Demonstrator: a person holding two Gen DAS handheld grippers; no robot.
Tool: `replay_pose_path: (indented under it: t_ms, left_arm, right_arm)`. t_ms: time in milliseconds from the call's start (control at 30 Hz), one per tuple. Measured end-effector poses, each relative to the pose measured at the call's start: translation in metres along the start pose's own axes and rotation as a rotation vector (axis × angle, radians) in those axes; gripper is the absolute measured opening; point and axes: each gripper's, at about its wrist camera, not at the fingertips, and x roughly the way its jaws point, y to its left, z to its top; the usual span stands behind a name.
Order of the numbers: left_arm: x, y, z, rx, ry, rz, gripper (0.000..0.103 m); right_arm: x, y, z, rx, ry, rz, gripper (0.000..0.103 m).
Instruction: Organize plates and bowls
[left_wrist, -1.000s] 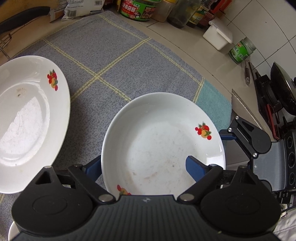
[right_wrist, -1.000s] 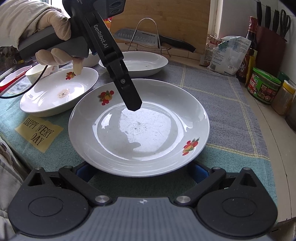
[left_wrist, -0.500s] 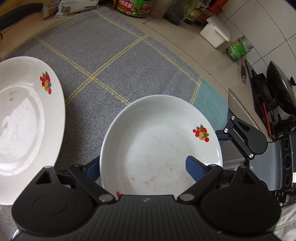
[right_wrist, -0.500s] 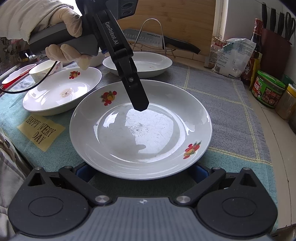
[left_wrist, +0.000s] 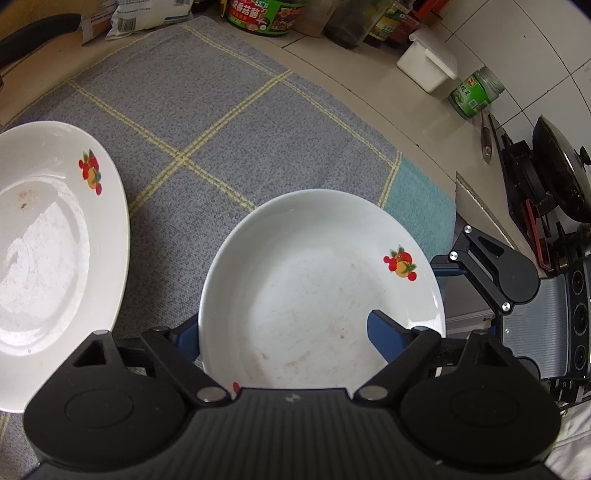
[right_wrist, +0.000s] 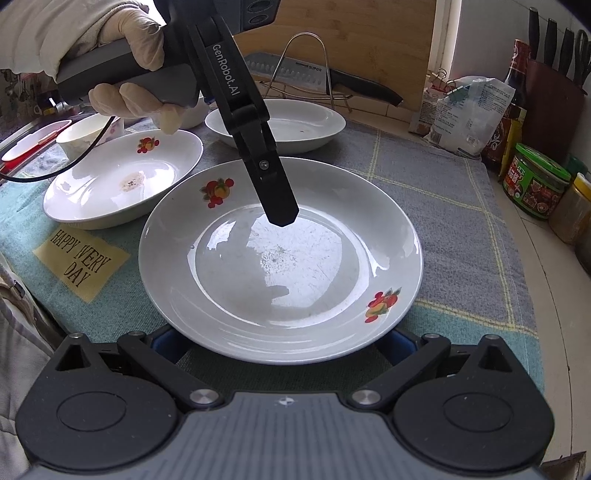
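Observation:
A white plate with fruit prints lies on the grey checked mat; the left wrist view shows the same plate. My left gripper straddles its rim, one blue finger outside and below the rim, the other over the inside. Its jaws are closing and the pads do not press on the plate. From the right wrist view one black finger hovers just above the plate's floor. My right gripper is open at the near rim, its blue fingers partly hidden under it.
A second fruit-print plate lies left of the first, a deeper white plate behind it, a small bowl at far left. A wire rack, jars and a stove border the mat. A gloved hand holds the left gripper.
The left gripper's visible finger has edged slightly to the right over the plate. The plates and the right gripper have not moved.

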Motion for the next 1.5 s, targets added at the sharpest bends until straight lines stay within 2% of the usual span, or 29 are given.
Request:
replay_pose_path:
  t_ms: [500, 1500]
  left_arm:
    - [-0.013, -0.004, 0.013, 0.030, -0.084, 0.019, 0.089]
    - [0.010, 0.008, 0.096, 0.083, -0.193, 0.058, 0.089]
  right_arm:
    - [-0.010, -0.015, 0.015, -0.012, -0.026, -0.044, 0.103]
    - [0.016, -0.095, 0.041, -0.017, -0.046, -0.135, 0.103]
